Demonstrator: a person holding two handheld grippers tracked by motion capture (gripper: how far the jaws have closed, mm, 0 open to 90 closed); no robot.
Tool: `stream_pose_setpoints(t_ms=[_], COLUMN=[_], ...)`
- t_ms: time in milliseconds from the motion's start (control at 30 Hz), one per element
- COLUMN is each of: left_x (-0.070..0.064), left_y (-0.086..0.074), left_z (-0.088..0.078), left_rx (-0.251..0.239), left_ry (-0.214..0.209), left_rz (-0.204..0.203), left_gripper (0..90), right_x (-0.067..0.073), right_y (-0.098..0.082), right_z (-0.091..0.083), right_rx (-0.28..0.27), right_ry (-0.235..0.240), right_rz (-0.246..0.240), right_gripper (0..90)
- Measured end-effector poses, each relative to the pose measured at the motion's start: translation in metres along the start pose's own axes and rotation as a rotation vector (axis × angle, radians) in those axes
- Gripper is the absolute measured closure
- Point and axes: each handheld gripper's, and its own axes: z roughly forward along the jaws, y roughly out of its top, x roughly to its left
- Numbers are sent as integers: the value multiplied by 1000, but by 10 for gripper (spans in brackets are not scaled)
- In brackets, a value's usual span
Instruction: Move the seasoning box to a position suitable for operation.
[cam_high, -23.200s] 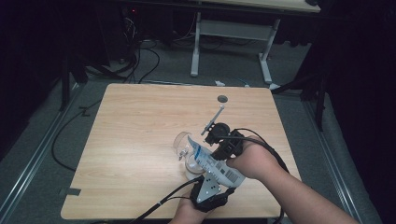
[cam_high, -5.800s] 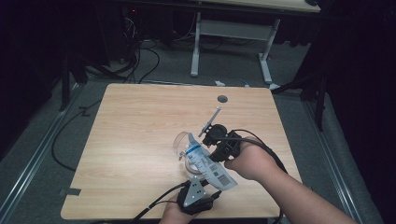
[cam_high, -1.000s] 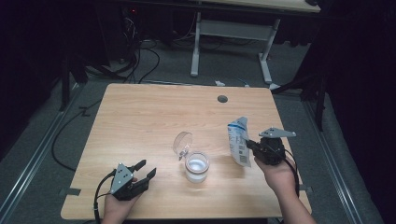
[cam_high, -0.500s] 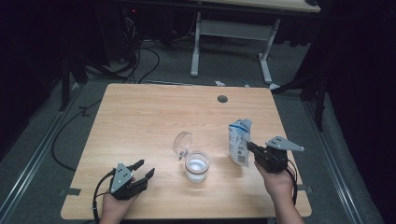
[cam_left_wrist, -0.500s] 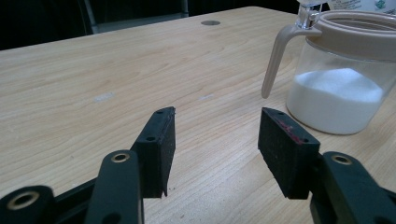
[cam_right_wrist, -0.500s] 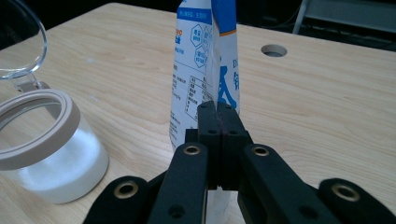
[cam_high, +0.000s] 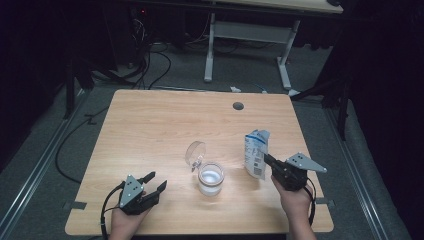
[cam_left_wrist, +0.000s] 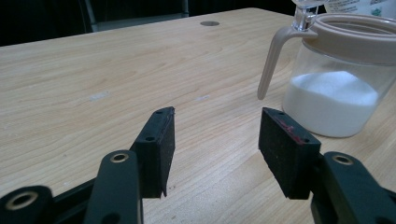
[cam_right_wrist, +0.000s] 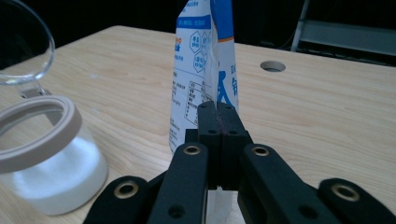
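Near the table's (cam_high: 150, 125) right edge, the right gripper (cam_high: 270, 163) pinches the pouch (cam_high: 256, 152) upright, apparently to keep remaining powder in, while the left gripper (cam_high: 152, 182) rests wide and empty beside the open jar (cam_high: 210, 178).

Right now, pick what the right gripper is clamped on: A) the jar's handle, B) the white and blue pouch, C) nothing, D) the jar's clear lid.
B: the right gripper has its jaws pressed together on the edge of the pouch, which stands upright beside the jar in the high view.
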Motion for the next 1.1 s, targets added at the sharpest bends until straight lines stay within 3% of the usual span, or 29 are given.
stream_pose_setpoints(t_ms=[300, 467, 800, 1100], left_x=[0, 1, 1, -2], left_y=[2, 2, 4, 0], left_z=[-2, -3, -3, -2], left_rx=[-8, -9, -16, -4], left_ry=[-1, -4, 0, -3], left_rz=[-5, -8, -13, -9], left_gripper=[464, 464, 464, 463], right_x=[1, -12, -39, -49], right_y=[-1, -5, -8, -12], right_z=[-2, -2, -3, 1], right_rx=[-24, -40, -75, -96], right_ry=[4, -7, -77, -97], right_rz=[-2, 37, 75, 80], right_gripper=[900, 900, 900, 900])
